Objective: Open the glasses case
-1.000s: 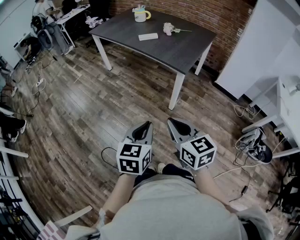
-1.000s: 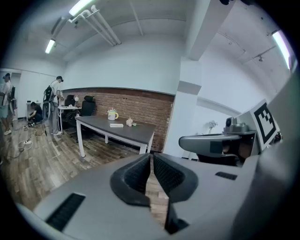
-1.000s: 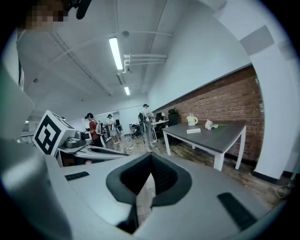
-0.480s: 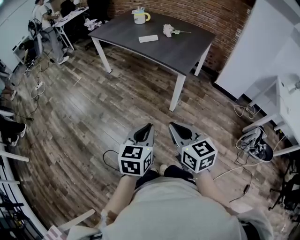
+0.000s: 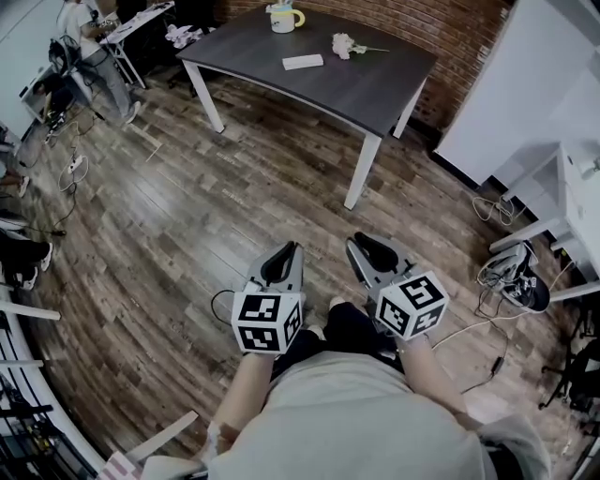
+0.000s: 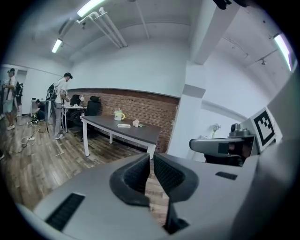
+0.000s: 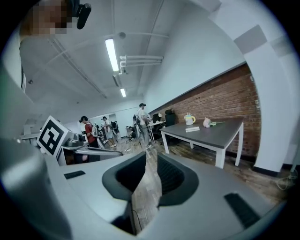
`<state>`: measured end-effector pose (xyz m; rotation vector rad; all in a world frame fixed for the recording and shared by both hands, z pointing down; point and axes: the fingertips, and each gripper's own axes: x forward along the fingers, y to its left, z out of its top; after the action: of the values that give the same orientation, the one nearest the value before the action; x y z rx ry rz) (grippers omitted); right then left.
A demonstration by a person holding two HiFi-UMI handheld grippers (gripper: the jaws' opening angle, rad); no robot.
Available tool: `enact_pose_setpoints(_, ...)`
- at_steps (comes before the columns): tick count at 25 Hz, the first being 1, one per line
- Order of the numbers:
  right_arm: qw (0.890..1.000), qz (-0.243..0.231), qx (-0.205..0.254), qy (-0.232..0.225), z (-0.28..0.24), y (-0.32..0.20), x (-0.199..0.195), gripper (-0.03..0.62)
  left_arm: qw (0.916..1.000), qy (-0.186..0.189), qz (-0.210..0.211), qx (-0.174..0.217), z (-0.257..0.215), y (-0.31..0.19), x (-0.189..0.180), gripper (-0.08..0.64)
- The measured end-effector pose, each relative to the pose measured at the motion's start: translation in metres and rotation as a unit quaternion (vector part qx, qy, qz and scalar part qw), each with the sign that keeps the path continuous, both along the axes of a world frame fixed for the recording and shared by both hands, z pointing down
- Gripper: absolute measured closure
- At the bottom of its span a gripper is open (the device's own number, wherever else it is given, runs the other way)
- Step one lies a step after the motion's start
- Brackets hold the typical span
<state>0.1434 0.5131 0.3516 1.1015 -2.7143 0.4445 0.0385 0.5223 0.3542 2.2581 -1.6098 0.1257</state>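
Dark-topped counter [image 5: 375, 89], at the head view's far edge, carries a pale flat box, judged to be the glasses case [image 5: 302, 62] and apparently closed, near a mug [image 5: 284, 19]. The left claw [image 5: 292, 249] and right claw [image 5: 358, 246] hang over the wooden floor [image 5: 187, 216], well apart from it. Left gripper view: jaws all but together, nothing between. Right gripper view: jaws have just been opening — a narrow gap, empty. Task not begun — approach, grip and lid-lift remain.

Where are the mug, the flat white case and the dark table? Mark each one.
mug [image 5: 283, 19], head view, its body.
flat white case [image 5: 302, 62], head view, its top face.
dark table [image 5: 375, 86], head view, bare tabletop.
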Motion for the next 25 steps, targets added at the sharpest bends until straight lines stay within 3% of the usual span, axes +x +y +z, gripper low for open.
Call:
enact_pose_setpoints(5, 0.999, -0.018, 0.018, 0.026, 0.003, -0.019, -0.011, 0.472, 0.9998, -0.008, 0.017, 0.002, 0.000, -0.019, -0.009, 0.518)
enact_pose_setpoints(8, 0.999, -0.022, 0.018, 0.032, 0.005, -0.044, -0.016, 0.462, 0.9998, -0.012, 0.014, 0.001, 0.002, -0.041, -0.013, 0.427)
enact_pose_setpoints(10, 0.999, -0.022, 0.013, 0.032, 0.011, -0.064, -0.019, 0.459, 0.9998, -0.016, 0.013, -0.004, 0.006, -0.057, -0.015, 0.425)
enact_pose_setpoints(14, 0.999, -0.026, 0.010, 0.028, 0.017, -0.114, -0.028, 0.439, 0.9997, -0.021, 0.003, -0.013, 0.014, -0.100, -0.026, 0.391)
enact_pose_setpoints(25, 0.998, -0.059, 0.015, 0.011, -0.002, -0.279, -0.045, 0.436, 0.9993, -0.033, -0.017, -0.003, -0.008, -0.255, -0.039, 0.390)
